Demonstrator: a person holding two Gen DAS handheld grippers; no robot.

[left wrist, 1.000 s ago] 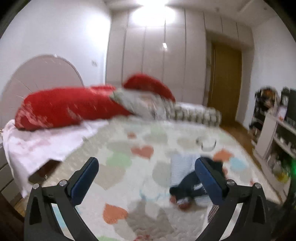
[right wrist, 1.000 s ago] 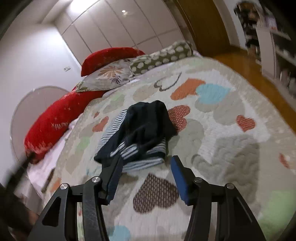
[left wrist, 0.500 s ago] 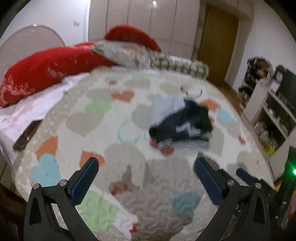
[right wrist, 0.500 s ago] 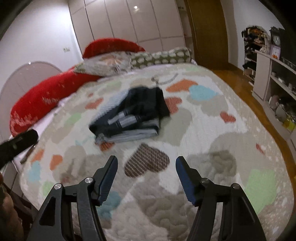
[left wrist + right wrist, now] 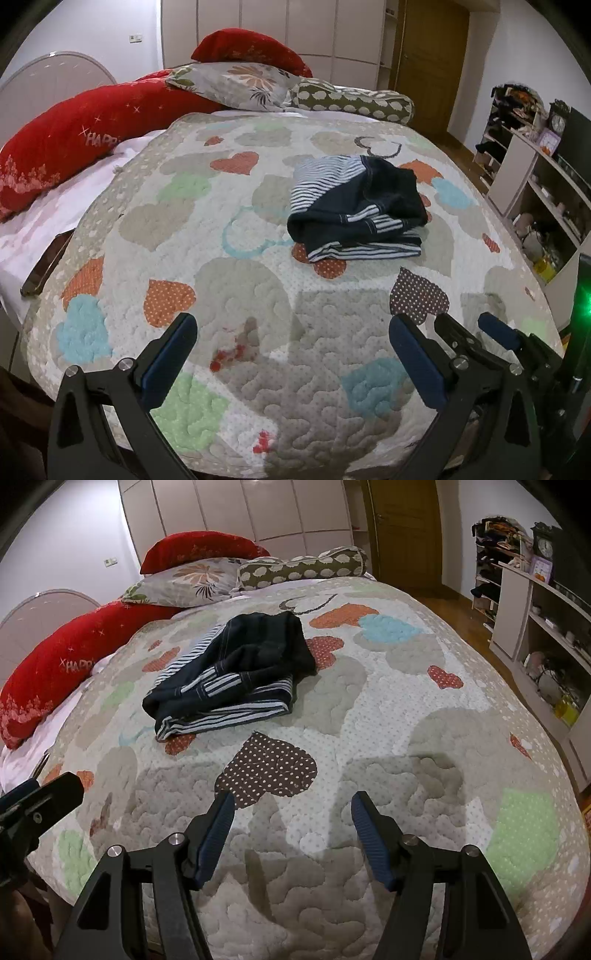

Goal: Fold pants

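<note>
A crumpled pair of dark navy pants [image 5: 354,206] with blue-and-white striped lining lies bunched in the middle of the heart-patterned quilt [image 5: 240,295]. The right wrist view has the pants [image 5: 236,664] at upper left. My left gripper [image 5: 291,325] hovers over the quilt's near part, well short of the pants, open wide with nothing between its blue pads. My right gripper [image 5: 293,799] is also open and empty, above a brown dotted heart patch [image 5: 266,768] just short of the pants. Each gripper shows at the edge of the other's view.
Red pillows [image 5: 74,136], a floral pillow [image 5: 240,85] and a spotted bolster [image 5: 351,103] line the far side of the bed. A dark phone [image 5: 44,266] lies on the white sheet at the left. Shelves with clutter [image 5: 535,184] stand to the right, past a strip of wooden floor.
Both grippers have tipped downward and come lower over the bed, so the quilt now fills the views. The right gripper's jaws stand wider than a second ago. The pants have not moved.
</note>
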